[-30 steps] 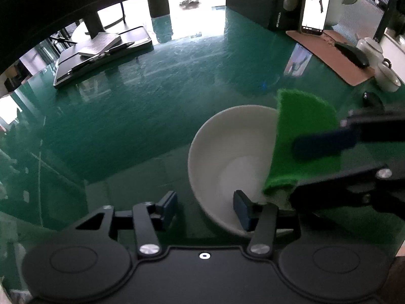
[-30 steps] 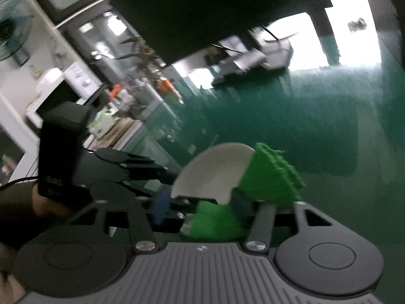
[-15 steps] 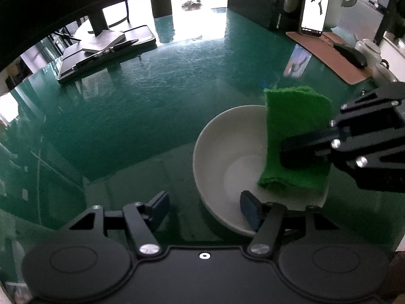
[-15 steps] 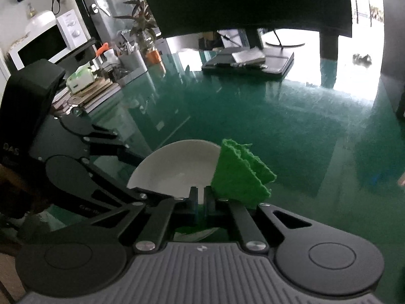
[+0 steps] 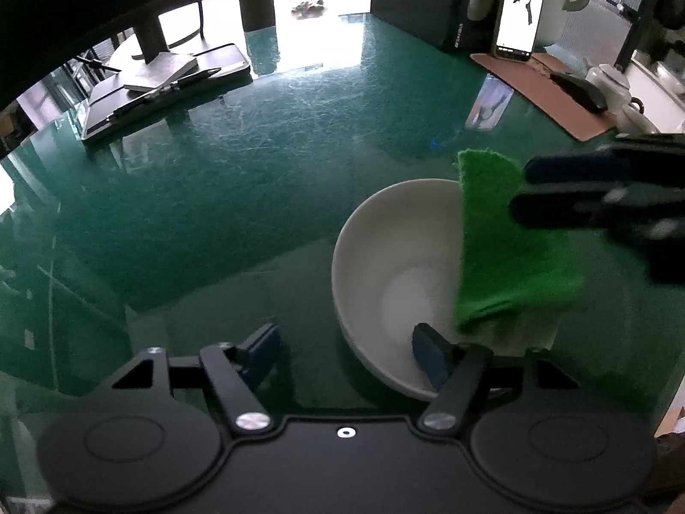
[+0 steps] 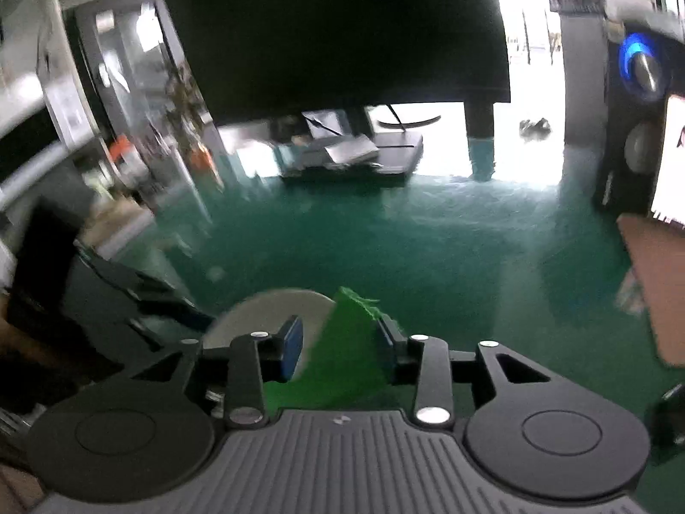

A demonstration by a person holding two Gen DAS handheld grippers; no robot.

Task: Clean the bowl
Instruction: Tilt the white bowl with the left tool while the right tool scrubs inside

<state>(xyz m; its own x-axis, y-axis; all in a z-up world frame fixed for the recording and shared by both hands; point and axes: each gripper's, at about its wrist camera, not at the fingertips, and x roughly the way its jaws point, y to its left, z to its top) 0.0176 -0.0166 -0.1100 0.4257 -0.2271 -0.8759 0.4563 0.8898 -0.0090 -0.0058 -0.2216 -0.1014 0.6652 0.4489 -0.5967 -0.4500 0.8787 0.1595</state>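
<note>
- Risk: bowl (image 5: 385, 265) could skid on the glossy green table (image 5: 257, 197), since my left gripper (image 5: 346, 342) stands wide open, one finger inside the rim, clamping nothing.
- Cloth (image 5: 501, 248), green, could slip: my right gripper (image 6: 338, 342) looks parted around it; whether it is gripped I cannot tell.
- Bowl: white, plain, upright, just ahead of my left gripper.

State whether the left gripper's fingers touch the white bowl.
Touching, as far as one finger goes: in the left wrist view the right-hand finger sits inside the white bowl against its near wall; the other finger stands outside, apart.
</note>
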